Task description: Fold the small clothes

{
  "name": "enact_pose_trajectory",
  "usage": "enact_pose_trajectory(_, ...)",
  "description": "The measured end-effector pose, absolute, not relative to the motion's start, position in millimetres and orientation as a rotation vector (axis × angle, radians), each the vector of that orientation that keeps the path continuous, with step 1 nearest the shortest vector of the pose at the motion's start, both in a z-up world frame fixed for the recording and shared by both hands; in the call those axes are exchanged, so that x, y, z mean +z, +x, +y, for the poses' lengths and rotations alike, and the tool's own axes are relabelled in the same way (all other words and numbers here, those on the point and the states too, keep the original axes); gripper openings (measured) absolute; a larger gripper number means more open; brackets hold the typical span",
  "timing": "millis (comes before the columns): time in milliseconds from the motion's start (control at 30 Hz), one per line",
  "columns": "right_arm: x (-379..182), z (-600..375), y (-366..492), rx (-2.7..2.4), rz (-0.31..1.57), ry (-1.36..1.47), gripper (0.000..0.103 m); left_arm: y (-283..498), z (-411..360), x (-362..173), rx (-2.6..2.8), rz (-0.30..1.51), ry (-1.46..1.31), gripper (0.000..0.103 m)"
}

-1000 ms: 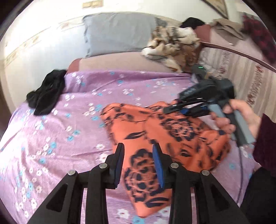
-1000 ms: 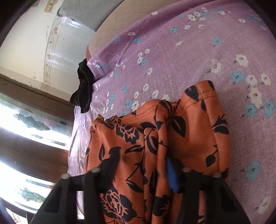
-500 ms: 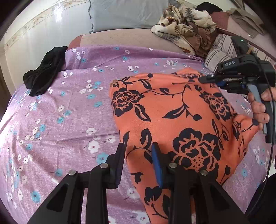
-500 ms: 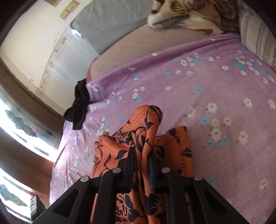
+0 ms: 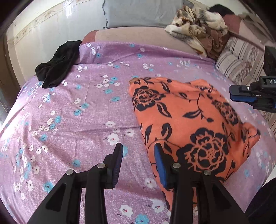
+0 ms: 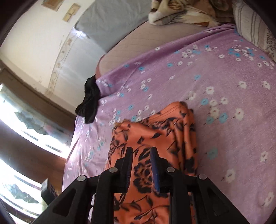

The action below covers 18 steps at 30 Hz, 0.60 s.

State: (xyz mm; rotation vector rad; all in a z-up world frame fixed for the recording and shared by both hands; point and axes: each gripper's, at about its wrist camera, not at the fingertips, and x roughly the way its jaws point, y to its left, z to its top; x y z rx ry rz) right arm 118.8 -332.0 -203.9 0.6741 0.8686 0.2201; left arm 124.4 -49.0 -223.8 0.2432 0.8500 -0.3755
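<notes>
Since a moment ago the orange floral garment (image 5: 193,120) has gone from being lifted and pinched in the right claw to lying spread on the bed, and the right claw has drawn up and away from it. Far left on the purple flowered bedsheet (image 5: 82,113) sits a crumpled black garment (image 5: 57,69), near the sheet's edge and well apart from the orange one. The left claw (image 5: 138,160) points steeply down at the bed, its jaws parting with only sheet showing in the gap; the right-hand pad sits over the orange garment's near left edge, but whether it touches the cloth I cannot tell. The orange garment lies right of centre, fairly flat, with a bumped-up corner at its far right. Behind it, against the grey pillow (image 5: 143,12), is a heap of brown and cream blanket (image 5: 198,29), and a striped cushion (image 5: 241,60) lies beside that. At the right edge the right claw (image 5: 232,94) hangs above the garment's far side, pointing left; white letters "DA" show on its body, the rest cut off. From its own camera the right claw (image 6: 140,155) tilts down over the garment (image 6: 155,136), jaws narrow and opening, gripping nothing, the cloth lying below them.
</notes>
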Motion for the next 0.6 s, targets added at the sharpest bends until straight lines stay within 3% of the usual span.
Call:
enact_pose_trajectory(167, -259, -290, 97, 0.141, 1.122, 0.512, 0.019, 126, -44, -258, -0.324, 1.006, 0.278, 0.04)
enact_pose_trajectory(400, -232, -300, 87, 0.104, 1.098, 0.544, 0.023, 122, -35, -237, -0.355, 0.972, 0.164, 0.04)
enact_pose_trajectory(600, -214, -300, 141, 0.014, 0.985, 0.532, 0.023, 110, -51, -211, -0.464, 0.846, 0.184, 0.046)
